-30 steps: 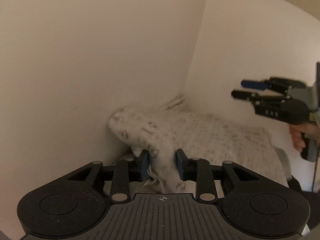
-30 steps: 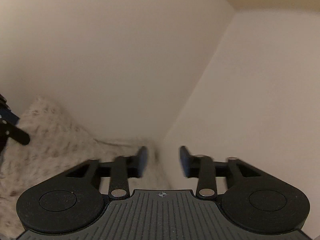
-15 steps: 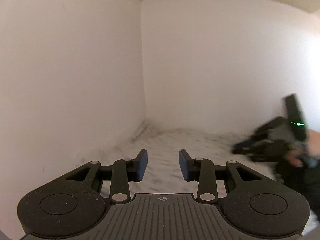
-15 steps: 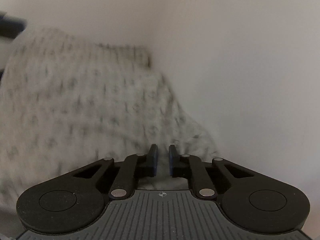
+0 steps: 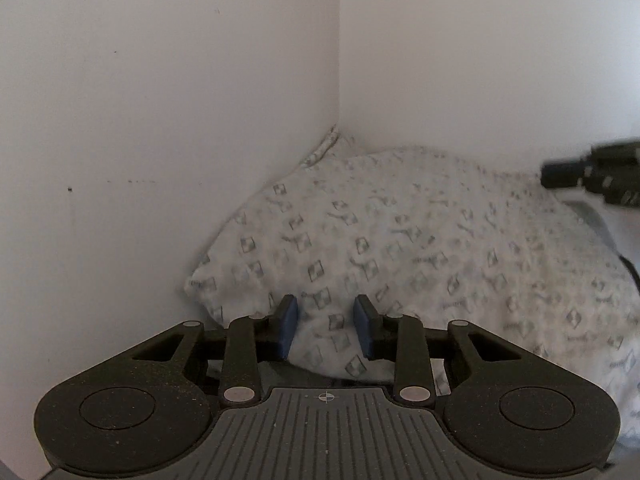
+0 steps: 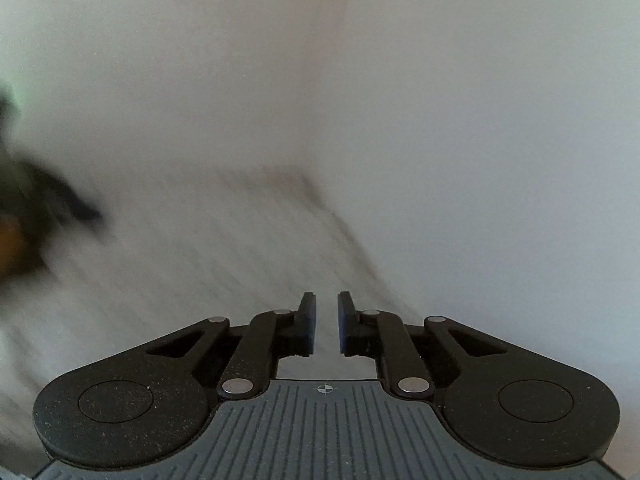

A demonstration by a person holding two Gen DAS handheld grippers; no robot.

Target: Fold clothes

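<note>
A white garment with a grey diamond print (image 5: 400,248) lies spread in the corner between two white walls. In the left wrist view my left gripper (image 5: 326,330) is open, with the garment's near edge lying between its blue pads; the jaws do not press on it. My right gripper (image 5: 592,178) shows blurred at the right edge, above the cloth. In the right wrist view the right gripper (image 6: 325,320) has its jaws narrowly apart with nothing between them, above the blurred garment (image 6: 192,256).
Two white walls meet in a corner (image 5: 338,80) right behind the garment. A grey surface edge (image 5: 592,216) shows at the far right. My left gripper and the hand holding it appear blurred at the left edge of the right wrist view (image 6: 36,216).
The left gripper let go of the cloth, swung up and came back low at the garment's edge, still open. The right gripper narrowed its jaws and is moving fast over the cloth.
</note>
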